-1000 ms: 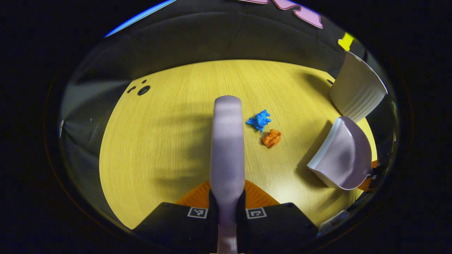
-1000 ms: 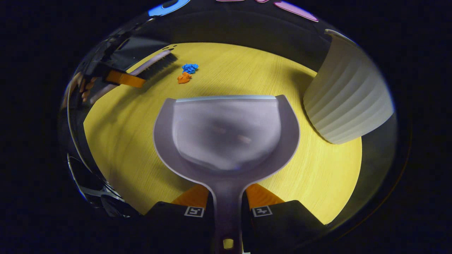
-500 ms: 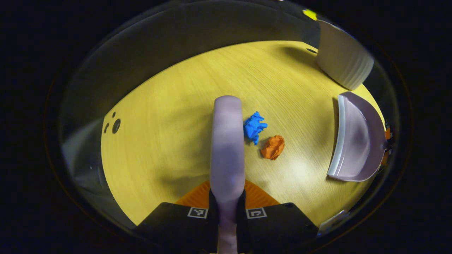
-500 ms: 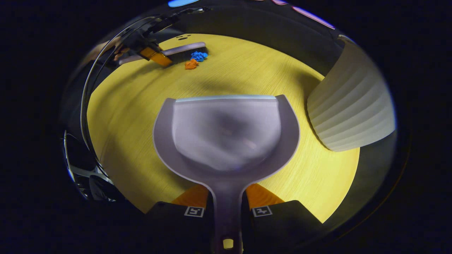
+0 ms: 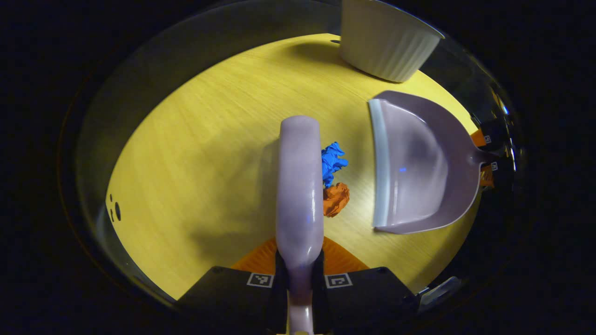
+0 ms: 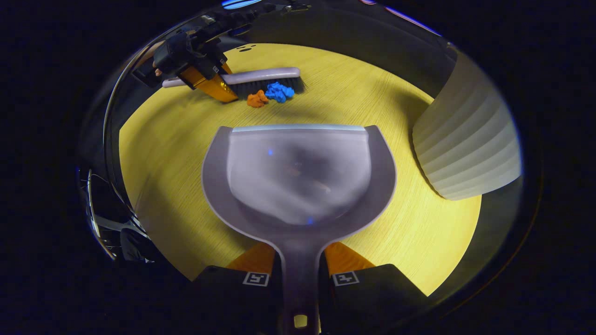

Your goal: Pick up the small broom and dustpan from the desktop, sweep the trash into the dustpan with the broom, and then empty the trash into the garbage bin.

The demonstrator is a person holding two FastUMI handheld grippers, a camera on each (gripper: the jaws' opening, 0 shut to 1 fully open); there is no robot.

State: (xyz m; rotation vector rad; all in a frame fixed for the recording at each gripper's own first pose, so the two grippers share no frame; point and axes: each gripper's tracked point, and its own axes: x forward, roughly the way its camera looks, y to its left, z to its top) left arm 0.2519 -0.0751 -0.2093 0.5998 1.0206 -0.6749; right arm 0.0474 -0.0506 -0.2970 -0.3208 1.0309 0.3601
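My left gripper (image 5: 299, 260) is shut on the handle of the pale lilac broom (image 5: 299, 186), which reaches forward over the yellow wooden desktop (image 5: 195, 153). A blue paper scrap (image 5: 331, 161) and an orange scrap (image 5: 336, 199) lie against the broom's right side. The lilac dustpan (image 5: 419, 167) sits to their right, its lip facing them. My right gripper (image 6: 300, 272) is shut on the dustpan handle; the pan (image 6: 298, 177) lies ahead of it. Farther off, the broom (image 6: 260, 80) with dark bristles touches the orange scrap (image 6: 256, 98) and blue scrap (image 6: 279, 91), held by the left gripper (image 6: 205, 77).
A white ribbed garbage bin (image 5: 386, 46) stands on the desktop behind the dustpan; in the right gripper view the bin (image 6: 465, 144) is close on the right. Small dark holes (image 5: 114, 211) mark the desktop's far left corner.
The dustpan has come much closer to the scraps, lip toward them. The broom has swung against the two scraps, which now touch it and lie closer together.
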